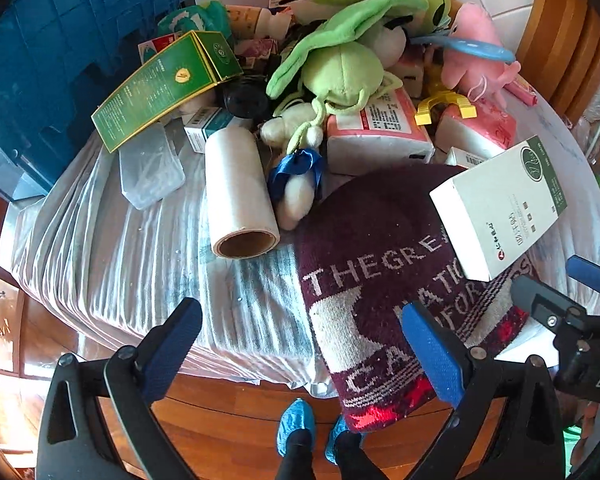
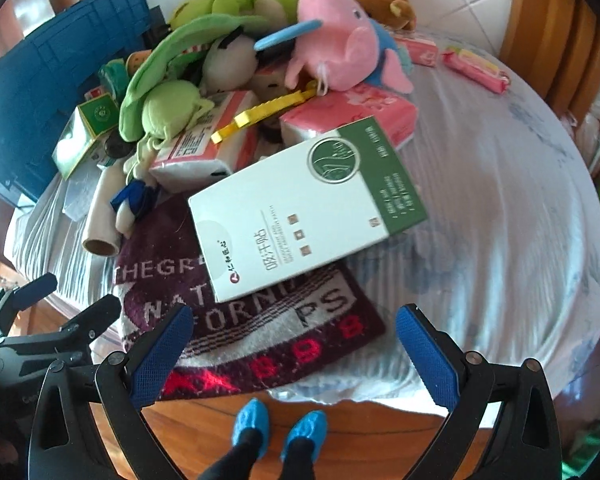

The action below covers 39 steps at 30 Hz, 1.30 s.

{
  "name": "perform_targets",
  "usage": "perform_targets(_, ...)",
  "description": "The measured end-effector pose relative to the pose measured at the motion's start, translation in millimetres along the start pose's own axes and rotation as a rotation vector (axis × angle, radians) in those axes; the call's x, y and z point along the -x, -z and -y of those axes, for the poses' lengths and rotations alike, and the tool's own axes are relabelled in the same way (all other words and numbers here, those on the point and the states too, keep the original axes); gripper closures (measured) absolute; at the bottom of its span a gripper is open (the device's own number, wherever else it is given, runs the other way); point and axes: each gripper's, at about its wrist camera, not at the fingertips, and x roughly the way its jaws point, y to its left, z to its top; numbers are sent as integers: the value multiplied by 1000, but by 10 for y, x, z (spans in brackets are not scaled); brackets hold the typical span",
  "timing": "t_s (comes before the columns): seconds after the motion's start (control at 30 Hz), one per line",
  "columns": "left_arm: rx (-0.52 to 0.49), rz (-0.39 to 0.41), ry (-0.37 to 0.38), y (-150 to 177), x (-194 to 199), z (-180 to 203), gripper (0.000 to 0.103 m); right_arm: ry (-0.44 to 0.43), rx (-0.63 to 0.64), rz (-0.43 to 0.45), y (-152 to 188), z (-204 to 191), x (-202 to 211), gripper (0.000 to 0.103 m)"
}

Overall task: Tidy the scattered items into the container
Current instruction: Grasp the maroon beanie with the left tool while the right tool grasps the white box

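The white-and-green box (image 2: 305,206) lies tilted on the maroon knitted cloth (image 2: 236,320) at the near edge of the bench (image 2: 499,220), with the plush-toy heap (image 2: 260,40) beyond and the blue crate (image 1: 60,60) at far left. Both the right gripper (image 2: 294,354) and the left gripper (image 1: 301,350) hover with fingers spread and empty, so the step looks like choosing a first pick; the next move calls for the right fingers to straddle the box's near edges and close.

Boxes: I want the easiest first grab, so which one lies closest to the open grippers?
The white box with the green end, resting on the maroon towel just ahead of the right gripper. The green box leans far back by the blue crate.
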Motion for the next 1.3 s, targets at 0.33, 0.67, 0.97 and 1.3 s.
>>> perform_targets(0.33,11,-85,100,-78,-469,106,22,177,-146,29,-34,551,-200,0)
perform_targets(0.67,-123,-32,188,-221,-299,551,87,226,-317,18,235,1223,103,1)
perform_targets(0.97,-126,93,216,-468,142,546,89,169,-267,29,162,970,122,28)
perform_targets(1.3,-139,-84,135,-411,-387,528,21,179,-222,20,46,890,20,10)
